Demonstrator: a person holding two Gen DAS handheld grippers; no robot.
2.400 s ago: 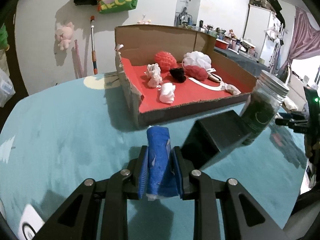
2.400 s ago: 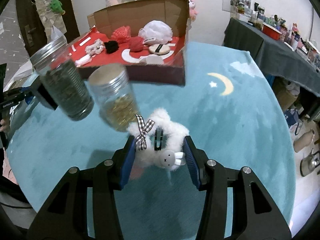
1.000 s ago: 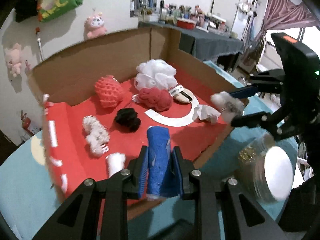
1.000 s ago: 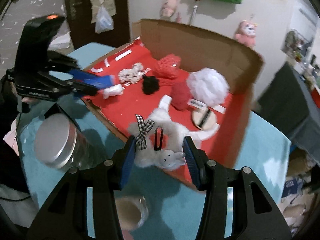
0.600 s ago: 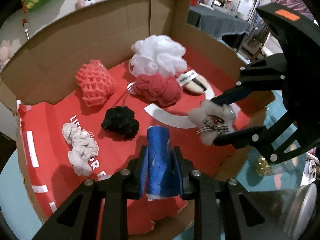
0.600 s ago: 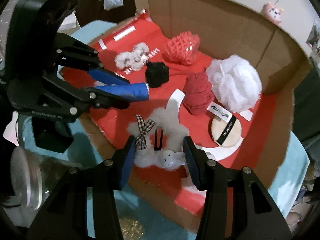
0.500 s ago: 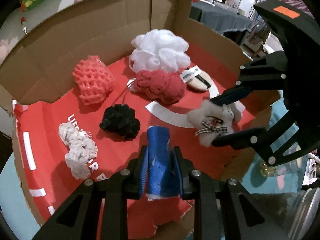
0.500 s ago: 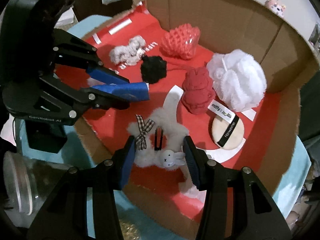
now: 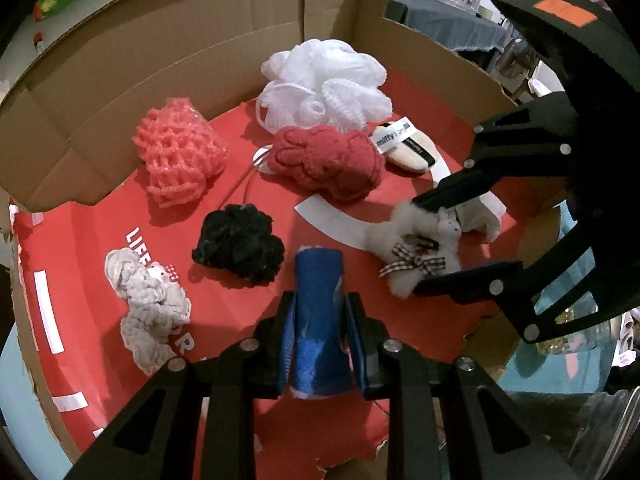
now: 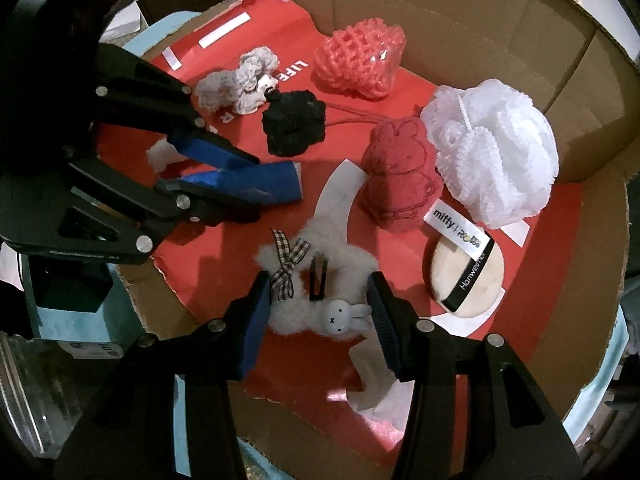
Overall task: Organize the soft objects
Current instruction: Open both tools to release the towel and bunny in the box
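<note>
Left wrist view: the left gripper (image 9: pixel 320 336) is clamped on a rolled blue cloth (image 9: pixel 318 328), now hanging lower over the red-lined cardboard box (image 9: pixel 160 40) than half a second ago, so the contents look larger. At 3 o'clock the right gripper (image 9: pixel 436 240) pinches a fluffy white plush bunny clip (image 9: pixel 416 248) with a checked bow, closer to the box floor than before. On the red floor lie a coral foam net (image 9: pixel 180 156) at 11 o'clock, a white mesh bath pouf (image 9: pixel 324 84) at 12, a red bunny-shaped sponge (image 9: pixel 328 160), a small black pouf (image 9: pixel 240 244) and a knitted grey scrunchie (image 9: pixel 148 304) at 9.

Right wrist view: the right gripper (image 10: pixel 320 304) grips the plush bunny clip (image 10: pixel 316 288) just above the floor. The left gripper (image 10: pixel 244 180) with the blue cloth (image 10: pixel 256 180) sits at 10 o'clock. A round beige powder puff (image 10: pixel 468 276) with a black band lies at 3 o'clock.
</note>
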